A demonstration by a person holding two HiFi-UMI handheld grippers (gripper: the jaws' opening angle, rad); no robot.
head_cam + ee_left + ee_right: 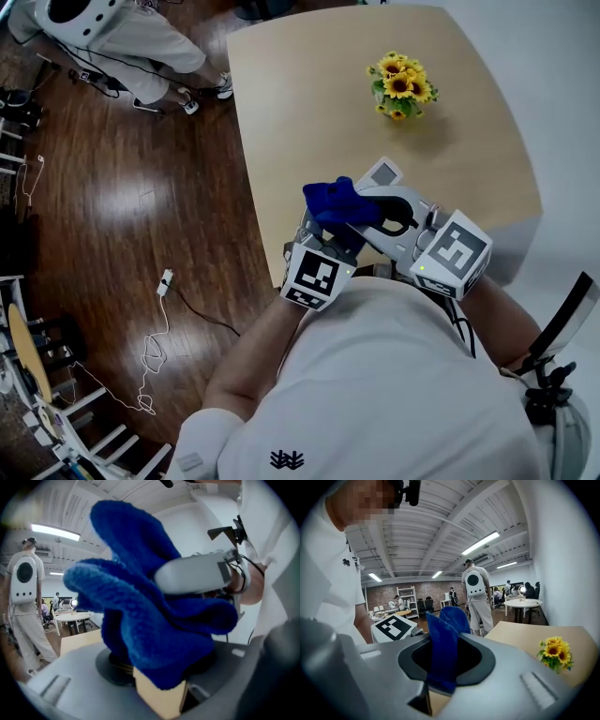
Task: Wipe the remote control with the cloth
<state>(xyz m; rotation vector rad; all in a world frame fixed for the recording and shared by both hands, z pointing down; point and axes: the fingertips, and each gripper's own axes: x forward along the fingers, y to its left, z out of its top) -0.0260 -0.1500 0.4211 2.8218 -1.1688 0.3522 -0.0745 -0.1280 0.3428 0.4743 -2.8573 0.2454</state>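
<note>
The blue cloth [333,199] is pinched in the left gripper [159,686] (the right gripper [440,684] too); sunflowers [401,86] are seen at one o'clock.

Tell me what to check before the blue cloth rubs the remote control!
1. Left gripper shut on the blue cloth: ok.
2. Right gripper free to steady the remote control: not ok, it pinches the cloth too.
3. Remote control in sight: ok, just beyond the grippers.
4. Remote resting flat on the table: cannot tell, mostly hidden.
5. Sunflowers out of the way: ok, farther along the table.
</note>
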